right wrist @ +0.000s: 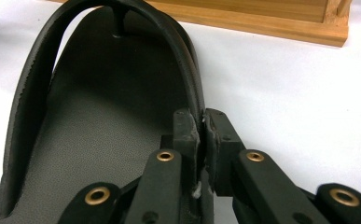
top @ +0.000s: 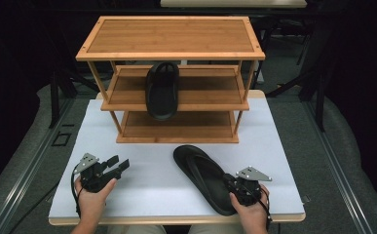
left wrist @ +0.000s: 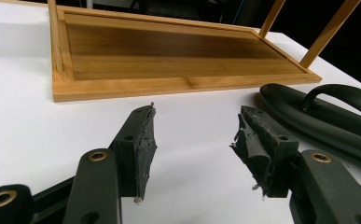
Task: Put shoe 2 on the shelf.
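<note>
Right gripper [top: 231, 184] sits at about five o'clock on the white table [top: 142, 190] in the high view, its jaws pinched on the rim of the black sandal [top: 203, 176] near the heel end. This sandal lies flat in front of the wooden rack [top: 171, 53], toe pointing toward eleven o'clock. A second sandal [top: 162, 90] already rests on the middle shelf [top: 210, 90], at twelve o'clock. Left gripper [top: 119, 164] waits at seven o'clock with nothing in it.

From the left gripper view, its jaws stand wide apart over bare table; the rack's bottom shelf [left wrist: 169, 51] is at twelve o'clock and the sandal [left wrist: 318, 116] at three o'clock.

From the right gripper view, the two pads [right wrist: 187, 135] squeeze the raised side edge of the sandal [right wrist: 89, 140], with the strap arching away to twelve o'clock.

I judge the step is lifting this sandal to the shelf beside its pair. The grip is thin and far from the middle, so the toe may sag; better to lift slowly, keep the sole level, and enter the shelf toe first, clear of the upper board.
</note>
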